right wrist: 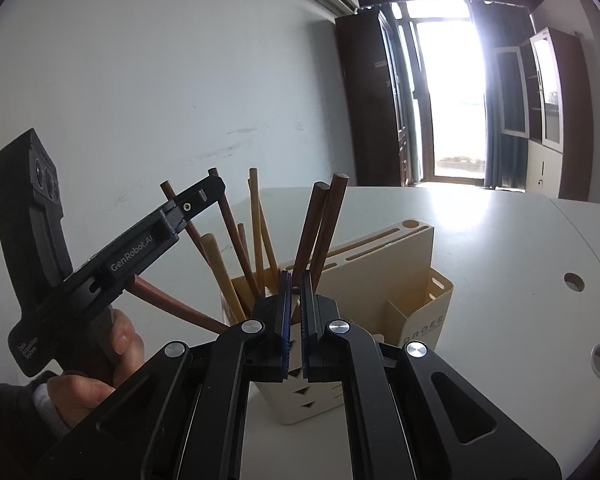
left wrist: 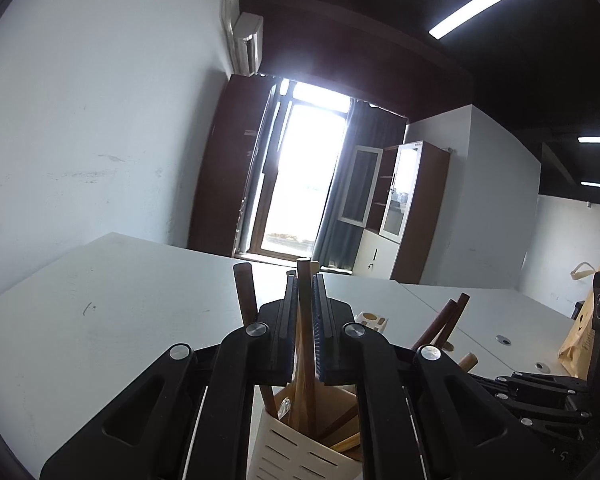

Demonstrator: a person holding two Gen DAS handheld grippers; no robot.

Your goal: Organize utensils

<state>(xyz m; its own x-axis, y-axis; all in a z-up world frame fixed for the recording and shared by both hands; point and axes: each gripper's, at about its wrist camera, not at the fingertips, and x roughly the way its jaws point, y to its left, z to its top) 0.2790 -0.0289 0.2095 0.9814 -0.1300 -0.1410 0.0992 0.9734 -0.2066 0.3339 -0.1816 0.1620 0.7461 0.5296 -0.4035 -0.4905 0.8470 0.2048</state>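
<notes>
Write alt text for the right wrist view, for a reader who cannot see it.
The right gripper is shut on two dark brown wooden handles standing in a cream plastic utensil holder on a white table. The left gripper reaches in among other wooden handles.

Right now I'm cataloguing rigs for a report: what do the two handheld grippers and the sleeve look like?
Both are matte black with angular linkage arms and round silver pivot bolts. The right gripper has ribbed, blue-tinged fingers. The left gripper carries white "GenRobot.AI" lettering, a small brass screw and a lens-bearing camera block. The person's sleeve is dark with a white cuff beneath.
</notes>
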